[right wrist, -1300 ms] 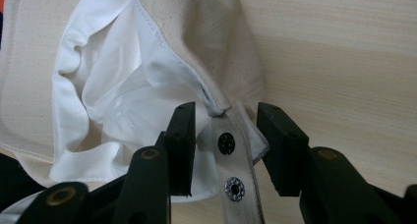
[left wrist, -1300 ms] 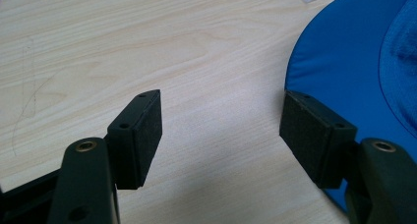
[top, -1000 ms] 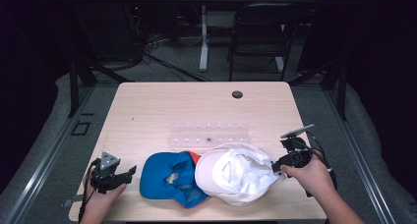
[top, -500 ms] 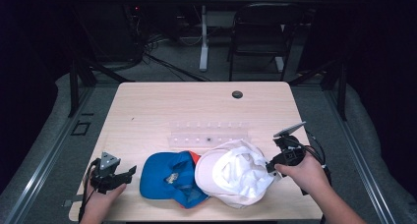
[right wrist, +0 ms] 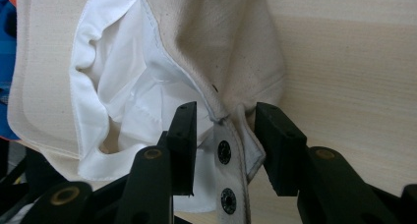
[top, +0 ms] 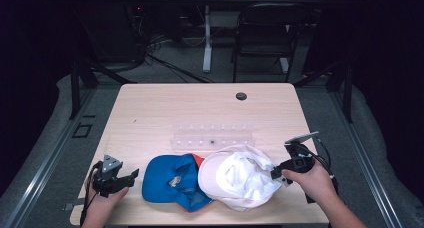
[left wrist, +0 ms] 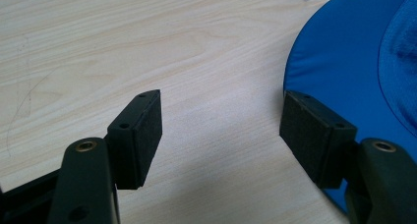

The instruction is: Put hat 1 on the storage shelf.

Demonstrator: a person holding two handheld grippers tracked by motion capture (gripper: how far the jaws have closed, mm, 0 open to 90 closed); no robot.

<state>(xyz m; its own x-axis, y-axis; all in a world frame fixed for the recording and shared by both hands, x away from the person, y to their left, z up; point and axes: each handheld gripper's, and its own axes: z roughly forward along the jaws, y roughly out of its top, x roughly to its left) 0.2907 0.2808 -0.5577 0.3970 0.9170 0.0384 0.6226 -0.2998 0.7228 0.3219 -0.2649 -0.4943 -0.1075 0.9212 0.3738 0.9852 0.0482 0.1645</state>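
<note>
While the white cap (top: 240, 180) lies upside down at the near edge of the desk (top: 200, 108), the right gripper (right wrist: 223, 148) has just been opening, and the cap's snap strap (right wrist: 227, 160) stands between its jaws with a gap on either side. The blue cap (top: 172, 180) lies just left of the white one, touching it. The left gripper (left wrist: 221, 135) rests wide and empty on the desk, its one jaw beside the blue brim.
</note>
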